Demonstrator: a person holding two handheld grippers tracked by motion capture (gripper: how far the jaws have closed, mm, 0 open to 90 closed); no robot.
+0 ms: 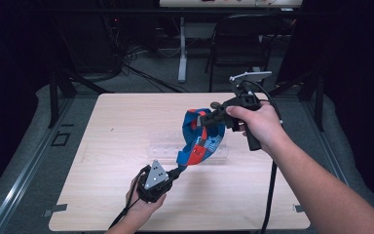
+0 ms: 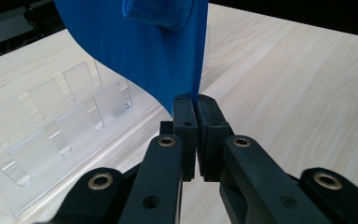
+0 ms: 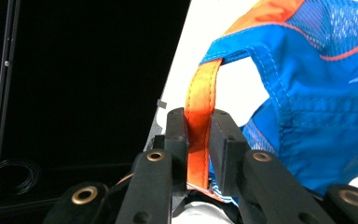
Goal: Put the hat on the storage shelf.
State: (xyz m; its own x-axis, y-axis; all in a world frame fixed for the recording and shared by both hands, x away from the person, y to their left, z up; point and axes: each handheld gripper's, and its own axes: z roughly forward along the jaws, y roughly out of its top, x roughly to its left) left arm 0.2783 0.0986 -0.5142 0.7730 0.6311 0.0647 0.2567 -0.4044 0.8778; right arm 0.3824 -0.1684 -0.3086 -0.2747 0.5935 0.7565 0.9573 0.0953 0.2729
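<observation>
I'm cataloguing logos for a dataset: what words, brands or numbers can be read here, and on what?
None can be read.
Blue cap: a small white mark at its right edge, cut off and too blurred to read.
Clear rack: no print visible.

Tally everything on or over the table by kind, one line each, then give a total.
Blue and orange cap: 1
Clear plastic rack: 1
Hand-held grippers, left gripper and right gripper, both shut on the cap: 2
Total: 4
</observation>
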